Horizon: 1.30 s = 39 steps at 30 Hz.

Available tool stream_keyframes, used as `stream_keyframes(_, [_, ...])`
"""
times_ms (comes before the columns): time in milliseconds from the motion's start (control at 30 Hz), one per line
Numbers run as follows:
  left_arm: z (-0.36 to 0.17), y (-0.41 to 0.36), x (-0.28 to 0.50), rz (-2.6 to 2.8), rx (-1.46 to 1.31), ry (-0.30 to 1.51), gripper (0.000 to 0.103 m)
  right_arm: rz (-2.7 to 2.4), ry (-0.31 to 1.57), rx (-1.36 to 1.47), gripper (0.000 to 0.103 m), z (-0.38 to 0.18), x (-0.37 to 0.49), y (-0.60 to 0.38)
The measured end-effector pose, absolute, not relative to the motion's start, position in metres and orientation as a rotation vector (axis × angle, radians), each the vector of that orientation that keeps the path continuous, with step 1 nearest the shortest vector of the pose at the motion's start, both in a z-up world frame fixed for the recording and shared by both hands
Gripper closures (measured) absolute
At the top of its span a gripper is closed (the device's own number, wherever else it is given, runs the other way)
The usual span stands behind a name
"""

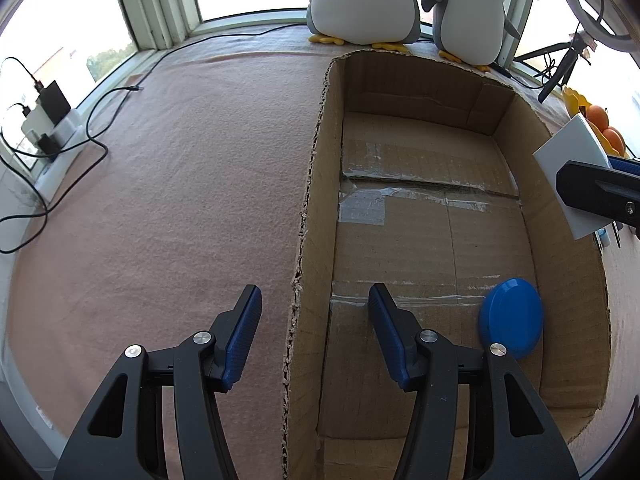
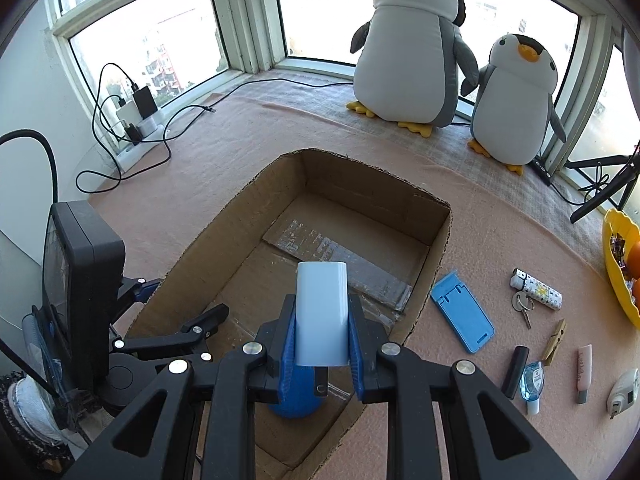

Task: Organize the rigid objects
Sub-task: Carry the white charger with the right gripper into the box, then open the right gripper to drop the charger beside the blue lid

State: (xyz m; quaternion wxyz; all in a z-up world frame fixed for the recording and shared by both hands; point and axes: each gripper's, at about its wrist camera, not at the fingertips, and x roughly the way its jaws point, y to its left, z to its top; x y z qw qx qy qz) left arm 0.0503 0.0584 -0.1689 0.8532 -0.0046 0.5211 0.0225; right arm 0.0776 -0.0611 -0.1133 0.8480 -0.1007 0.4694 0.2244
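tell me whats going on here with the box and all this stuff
A person is sorting small items into an open brown cardboard box on a pink felt-covered surface. The right tongs are shut on a white rounded rectangular block, held above the box. The left tongs hold nothing, straddling the box's left wall. A blue round plastic disc already lies inside. A blue phone stand, a patterned lighter with keys and a wooden clothespin wait outside.

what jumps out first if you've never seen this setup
Two plush penguins stand on the window ledge, behind an open cardboard box on the pink cloth. The right gripper holds a white block above the box, where a blue disc already lies in the near corner.
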Motion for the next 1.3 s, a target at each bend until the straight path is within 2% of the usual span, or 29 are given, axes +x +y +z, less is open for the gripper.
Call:
stream_keyframes(833, [-0.169, 0.059, 0.05, 0.046, -0.01, 1.096, 0.048, 0.45, 1.004, -0.247, 0.082, -0.126, 0.093, -0.054])
stream_keyframes(900, [-0.169, 0.059, 0.05, 0.046, -0.008, 1.096, 0.048, 0.451, 0.988, -0.25, 0.08, -0.123, 0.092, -0.054])
stream_keyframes(967, [-0.169, 0.059, 0.05, 0.046, -0.008, 1.096, 0.048, 0.452, 0.973, -0.248, 0.063, -0.119, 0.091, -0.054])
stream_keyframes(1033, [-0.169, 0.059, 0.05, 0.046, -0.007, 1.096, 0.048, 0.449, 0.953, -0.248, 0.056, -0.115, 0.09, -0.054])
stream_keyframes(1300, [-0.17, 0.06, 0.05, 0.047, -0.003, 1.095, 0.048, 0.453, 0.953, -0.234, 0.056, -0.112, 0.089, -0.057])
